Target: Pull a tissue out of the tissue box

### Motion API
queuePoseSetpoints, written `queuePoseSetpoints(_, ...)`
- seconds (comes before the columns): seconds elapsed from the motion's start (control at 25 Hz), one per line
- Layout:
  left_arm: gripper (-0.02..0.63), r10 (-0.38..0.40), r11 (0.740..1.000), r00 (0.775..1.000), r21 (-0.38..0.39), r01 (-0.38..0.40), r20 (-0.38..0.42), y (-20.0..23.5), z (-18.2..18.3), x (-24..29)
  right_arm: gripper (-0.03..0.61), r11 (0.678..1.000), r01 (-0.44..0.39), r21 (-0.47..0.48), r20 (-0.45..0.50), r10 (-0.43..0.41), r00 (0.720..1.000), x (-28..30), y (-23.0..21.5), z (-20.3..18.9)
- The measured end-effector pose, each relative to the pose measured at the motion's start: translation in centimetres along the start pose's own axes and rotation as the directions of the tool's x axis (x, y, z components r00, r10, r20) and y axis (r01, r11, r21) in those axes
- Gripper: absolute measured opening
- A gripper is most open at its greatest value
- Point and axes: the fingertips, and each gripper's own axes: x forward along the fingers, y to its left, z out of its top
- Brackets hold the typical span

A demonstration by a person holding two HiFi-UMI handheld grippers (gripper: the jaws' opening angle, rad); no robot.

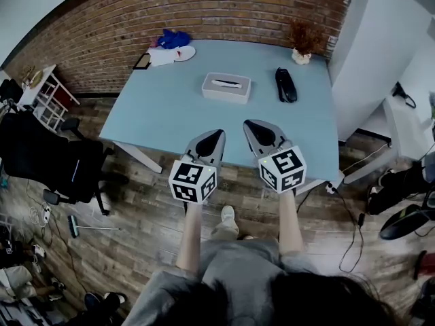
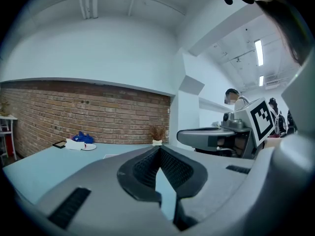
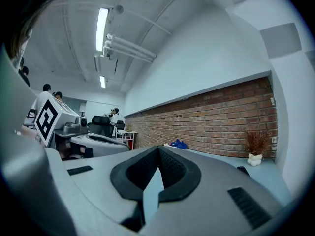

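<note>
Two grippers: the left gripper and the right gripper are hovering side by side over the near edge of the table, both pointing roughly level toward the far wall.
Left jaws: they are meeting at the tips in the left gripper view, with nothing between the pads.
Right jaws: they are likewise pressing together and carrying nothing.
Reason for closed jaws: no grasp is being attempted yet; the tips are sitting well short of the target, so this is probably a carrying posture.
Tissue box: the tissue box is lying flat near the middle of the table, slot facing up, ahead of both grippers and roughly between their lines of aim.
Tissue: a pale strip is showing in the dark slot; from the head view it seems to be lying low rather than standing up, though it is too small to be sure.
Reason for paired hold: keeping both tools level and close is likely leaving one free to steady the light box while the other pinches the tissue.
Clutter: a black object is resting just right of the box, and a small potted plant and blue cloth are sitting at the far edge, all apart from the box.
Stage: the reach is under way; opening a jaw over the slot is still needed.
</note>
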Motion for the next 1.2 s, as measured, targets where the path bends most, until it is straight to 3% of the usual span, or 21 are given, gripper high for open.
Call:
queuePoseSetpoints(0.32,0.003,-0.032,0.999,0.999,0.0,0.032,-0.017,4.1,0.2,4.4,-0.002,0.998,-0.031,0.057,0.014,0.031,0.999,4.7,-2.7,-0.1)
queuePoseSetpoints(1.2,0.003,-0.079,0.996,0.994,-0.042,0.076,-0.071,11.7,-2.0,10.3,-0.002,0.999,0.029,0.02,-0.096,-0.027,0.995,13.5,-7.0,-3.1)
